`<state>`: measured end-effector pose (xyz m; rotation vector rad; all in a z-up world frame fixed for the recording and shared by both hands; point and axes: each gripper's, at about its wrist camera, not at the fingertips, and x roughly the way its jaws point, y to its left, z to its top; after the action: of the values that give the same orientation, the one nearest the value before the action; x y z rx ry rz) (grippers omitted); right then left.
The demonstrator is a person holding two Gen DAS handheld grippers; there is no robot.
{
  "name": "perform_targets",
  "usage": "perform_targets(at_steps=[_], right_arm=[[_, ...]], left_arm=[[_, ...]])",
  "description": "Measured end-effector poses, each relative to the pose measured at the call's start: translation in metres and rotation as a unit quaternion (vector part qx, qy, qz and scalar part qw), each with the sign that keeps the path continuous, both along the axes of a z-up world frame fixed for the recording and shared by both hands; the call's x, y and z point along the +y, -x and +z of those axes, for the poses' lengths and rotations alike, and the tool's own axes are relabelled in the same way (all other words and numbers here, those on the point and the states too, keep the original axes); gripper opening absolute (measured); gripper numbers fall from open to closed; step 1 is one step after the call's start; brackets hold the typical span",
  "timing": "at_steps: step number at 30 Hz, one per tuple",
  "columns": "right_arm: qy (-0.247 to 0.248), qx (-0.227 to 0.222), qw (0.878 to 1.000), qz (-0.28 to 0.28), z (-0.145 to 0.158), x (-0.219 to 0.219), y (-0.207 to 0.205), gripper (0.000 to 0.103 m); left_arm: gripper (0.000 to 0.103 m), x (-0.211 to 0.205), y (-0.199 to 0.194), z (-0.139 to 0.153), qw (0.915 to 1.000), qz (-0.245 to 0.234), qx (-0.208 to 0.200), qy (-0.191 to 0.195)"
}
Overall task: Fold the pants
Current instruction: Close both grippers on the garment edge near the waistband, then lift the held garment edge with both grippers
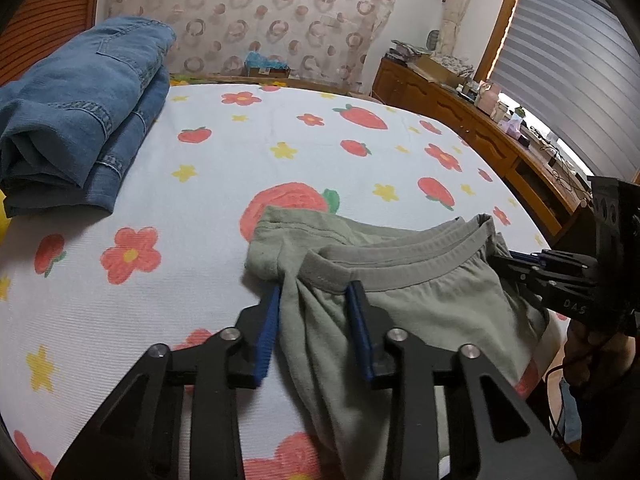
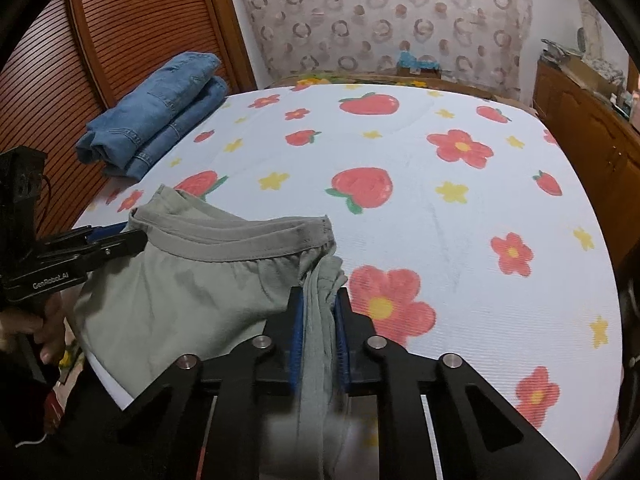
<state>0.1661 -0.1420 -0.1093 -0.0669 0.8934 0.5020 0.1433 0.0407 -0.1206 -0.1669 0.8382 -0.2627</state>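
Note:
Grey-green pants [image 1: 420,304] hang by their waistband over the near edge of the bed. My left gripper [image 1: 316,292] is shut on bunched fabric at the waistband's left corner. My right gripper [image 2: 320,294] is shut on the gathered fabric at the right corner of the pants [image 2: 192,288]. Each gripper shows in the other's view, the right one [image 1: 516,258] at the waistband's right end, the left one [image 2: 120,240] at its left end. The waistband is stretched between them and the legs hang down out of sight.
The bed [image 1: 280,148] has a white sheet printed with strawberries and flowers. Folded blue jeans [image 1: 80,120] lie at its far left corner, also in the right wrist view [image 2: 156,116]. A wooden dresser [image 1: 472,120] with clutter runs along the right. A slatted wooden door [image 2: 120,32] stands left.

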Motion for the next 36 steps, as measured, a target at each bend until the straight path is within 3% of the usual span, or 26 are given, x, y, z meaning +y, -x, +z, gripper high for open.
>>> perform_targets(at_steps=[3,9,22,36], right_arm=[[-0.008,-0.006,1.000,-0.002,0.000,-0.001,0.002,0.012],[-0.028,-0.030,0.999,-0.006,0.011,-0.006,0.016,0.010],[-0.041,-0.087,0.995,0.001,0.042,-0.012,0.051,0.010],[-0.052,-0.138,0.989,0.020,0.080,-0.016,0.084,0.010]], left_arm=[[0.017,-0.002,0.006,0.006,0.9999,-0.004,-0.014,0.003],[0.013,-0.006,0.023,0.027,0.9988,-0.011,-0.045,0.015],[0.012,-0.021,0.057,0.071,0.9927,-0.018,-0.119,0.002],[0.012,-0.020,0.076,0.103,0.9866,-0.017,-0.162,0.007]])
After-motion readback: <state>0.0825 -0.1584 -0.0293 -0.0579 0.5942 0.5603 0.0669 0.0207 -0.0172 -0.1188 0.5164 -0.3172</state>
